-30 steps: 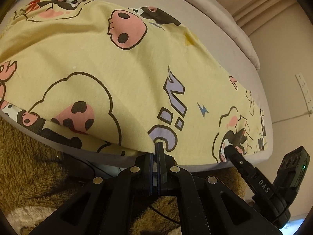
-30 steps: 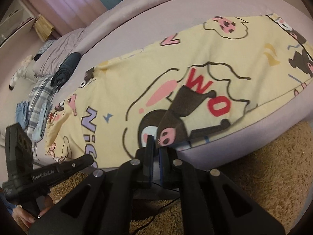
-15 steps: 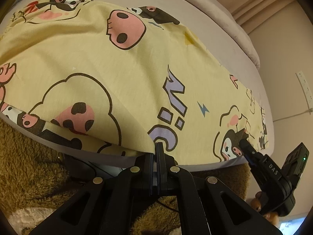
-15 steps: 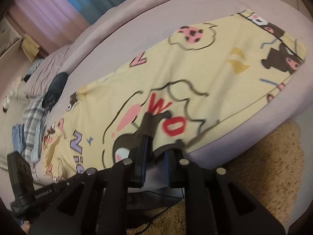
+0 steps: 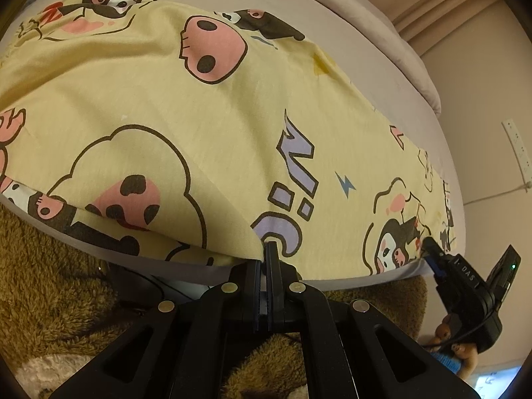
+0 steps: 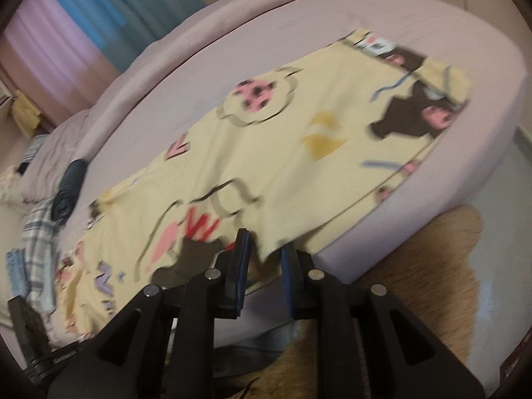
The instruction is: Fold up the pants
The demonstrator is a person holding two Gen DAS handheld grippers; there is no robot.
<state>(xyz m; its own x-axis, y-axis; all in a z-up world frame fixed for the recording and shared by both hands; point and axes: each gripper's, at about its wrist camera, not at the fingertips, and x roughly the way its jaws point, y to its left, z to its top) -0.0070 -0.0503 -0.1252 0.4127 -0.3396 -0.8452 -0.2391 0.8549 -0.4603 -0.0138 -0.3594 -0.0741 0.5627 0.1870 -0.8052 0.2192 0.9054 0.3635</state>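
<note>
The yellow cartoon-print pants (image 5: pixel 206 126) lie flat along the near edge of the lilac bed (image 5: pixel 375 66). My left gripper (image 5: pixel 266 252) is shut on the pants' near edge, which hangs slightly over the mattress side. My right gripper (image 6: pixel 266 249) is open, its jaws apart at the near edge of the pants (image 6: pixel 266 153), with the cloth edge hanging loose between them. The right gripper (image 5: pixel 435 256) also shows in the left wrist view at the far right, by the pants' edge. The left gripper's body (image 6: pixel 36 362) shows at the lower left of the right wrist view.
A brown fluffy rug (image 5: pixel 50 282) lies on the floor below the bed edge. A dark rolled garment (image 6: pixel 68 186) and plaid and blue clothes (image 6: pixel 36 242) lie at the bed's far left. Curtains (image 6: pixel 83 23) hang behind. A power strip (image 5: pixel 517 146) is on the wall.
My right gripper has opened and let go of the pants' edge, and its view has swung to the right along the bed. My left gripper has stayed shut on the cloth.
</note>
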